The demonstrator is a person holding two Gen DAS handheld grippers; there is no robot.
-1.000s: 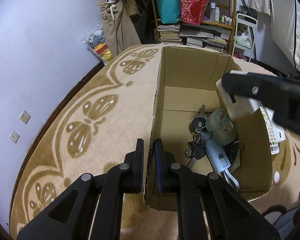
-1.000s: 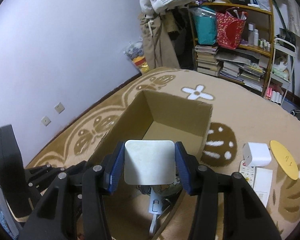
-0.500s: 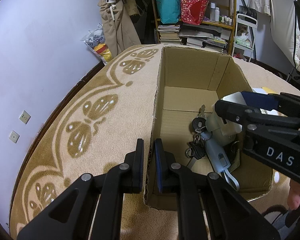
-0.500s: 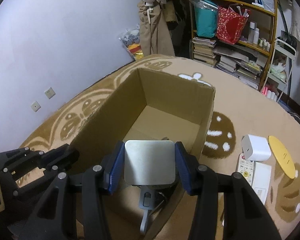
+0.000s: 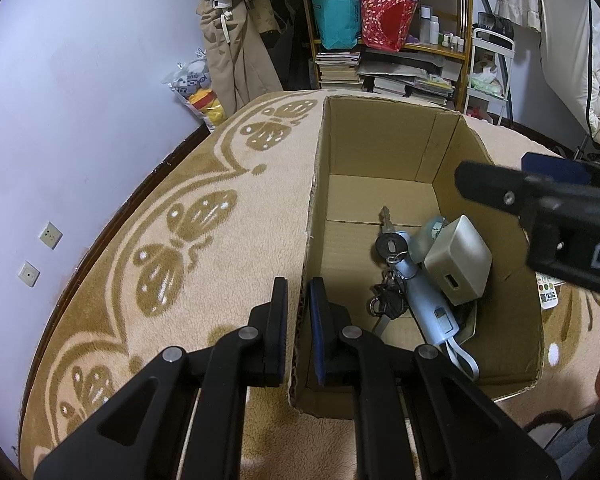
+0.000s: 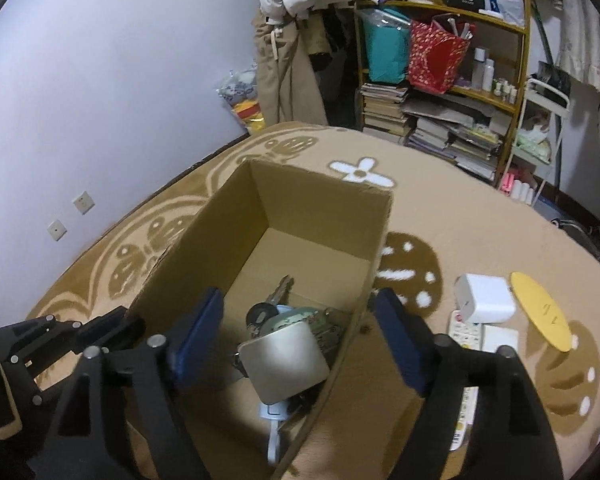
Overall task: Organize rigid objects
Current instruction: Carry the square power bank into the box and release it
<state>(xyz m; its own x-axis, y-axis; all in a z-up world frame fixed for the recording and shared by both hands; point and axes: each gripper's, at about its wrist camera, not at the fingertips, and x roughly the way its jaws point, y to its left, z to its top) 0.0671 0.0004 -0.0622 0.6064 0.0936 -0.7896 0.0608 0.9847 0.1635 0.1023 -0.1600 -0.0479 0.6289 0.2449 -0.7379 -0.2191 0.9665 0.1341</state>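
Two grippers at one box (image 5: 380,152). Left gripper (image 5: 298,300): fingers nearly closed, pinching the box wall, probably to steady it. Right gripper (image 6: 300,332): jaws opening, no contact; charger (image 6: 284,360) lies between and below its fingers on keys (image 5: 388,240), released inside.

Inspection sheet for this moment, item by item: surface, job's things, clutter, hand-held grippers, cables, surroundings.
Surface: tan patterned rug.
Job's things: cardboard box holds keys, a pale blue device and a grey adapter lying on the pile.
Clutter: white charger, yellow disc and remote on the rug beside the box.
Grippers: left hand-held gripper shut on the box wall; right hand-held gripper opening above the adapter, not touching it.
Cables: nothing seen.
Surroundings: crowded shelf, wall sockets.
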